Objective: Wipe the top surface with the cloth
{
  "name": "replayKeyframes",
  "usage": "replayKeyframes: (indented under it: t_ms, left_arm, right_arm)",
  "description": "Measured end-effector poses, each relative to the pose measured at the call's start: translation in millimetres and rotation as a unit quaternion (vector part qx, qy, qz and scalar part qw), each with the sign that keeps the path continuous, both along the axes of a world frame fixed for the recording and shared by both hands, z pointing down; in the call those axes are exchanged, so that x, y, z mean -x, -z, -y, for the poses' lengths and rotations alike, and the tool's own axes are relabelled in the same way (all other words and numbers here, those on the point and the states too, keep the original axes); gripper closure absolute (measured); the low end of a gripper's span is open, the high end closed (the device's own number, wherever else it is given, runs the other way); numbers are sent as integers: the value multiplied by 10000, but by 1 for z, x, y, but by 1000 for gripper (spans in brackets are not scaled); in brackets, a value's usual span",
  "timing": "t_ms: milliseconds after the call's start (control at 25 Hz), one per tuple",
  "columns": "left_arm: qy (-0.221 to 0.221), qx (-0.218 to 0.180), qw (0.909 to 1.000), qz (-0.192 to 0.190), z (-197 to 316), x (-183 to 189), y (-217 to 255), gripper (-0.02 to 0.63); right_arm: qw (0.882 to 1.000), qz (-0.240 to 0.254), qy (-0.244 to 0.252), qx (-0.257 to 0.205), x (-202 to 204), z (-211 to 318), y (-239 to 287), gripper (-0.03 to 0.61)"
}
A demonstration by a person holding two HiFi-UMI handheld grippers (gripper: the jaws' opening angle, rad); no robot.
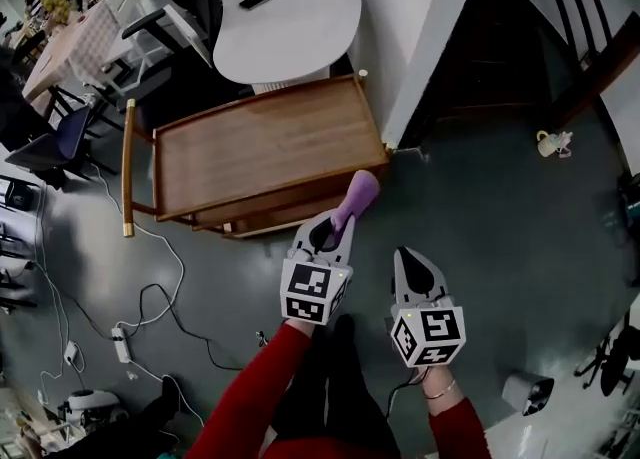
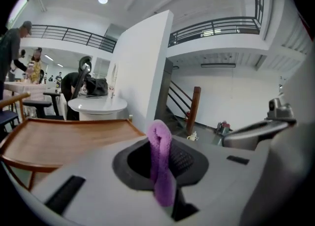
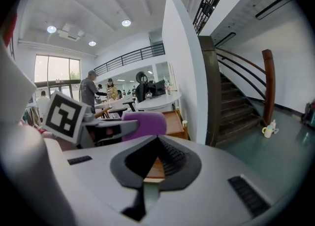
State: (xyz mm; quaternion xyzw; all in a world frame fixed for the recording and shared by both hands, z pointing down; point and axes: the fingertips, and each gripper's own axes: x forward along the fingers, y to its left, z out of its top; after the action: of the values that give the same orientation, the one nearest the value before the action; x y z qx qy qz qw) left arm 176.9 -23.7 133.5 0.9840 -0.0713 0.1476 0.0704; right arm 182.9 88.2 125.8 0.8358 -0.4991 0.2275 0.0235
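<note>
Red sleeves [image 1: 262, 387] fill the bottom of my head view, each arm ending in a grey two-jaw tool topped by its marker cube. My left gripper [image 1: 338, 227] is clamped on a purple terry cloth [image 1: 357, 192]. In its own view the folded roll [image 2: 160, 156] stands pinched between narrow jaws, its free end poking up past the tips. My right gripper [image 1: 409, 259] hangs beside it with nothing in it; its view shows the jaws [image 3: 157, 139] brought together at the tips on air.

Ahead sits the brown wooden trolley top with a raised rim [image 1: 260, 152], bare and, as I judge, not yet wiped. The cloth hovers over the grey floor just beside the top's near right corner, not touching the wood.

My worries from here:
- The pinch takes only a narrow fold, so dragging hard across the wood could pull the cloth free.
- The raised rim may catch the jaw tips as I cross it, or keep the cloth off the corners.
- Pushing sideways could shift the trolley toward the white round table [image 1: 290, 17] just behind it; I can't see whether it has wheels.
- Black and white cables [image 1: 150, 297] trail on the floor near my feet, a trip risk if I step left.
</note>
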Motion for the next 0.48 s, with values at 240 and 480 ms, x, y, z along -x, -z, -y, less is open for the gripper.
replayKeyframes:
  t_ms: [240,480]
  left_arm:
    - [-210,148,9996,105,-15,-92,-51,560]
    - [84,153,9993,340,8,-118,-79,560]
  right_arm:
    - [9995,206,-26,236,-19,-4,-44,568]
    - [9991,318,42,285,-35,1,-57,568]
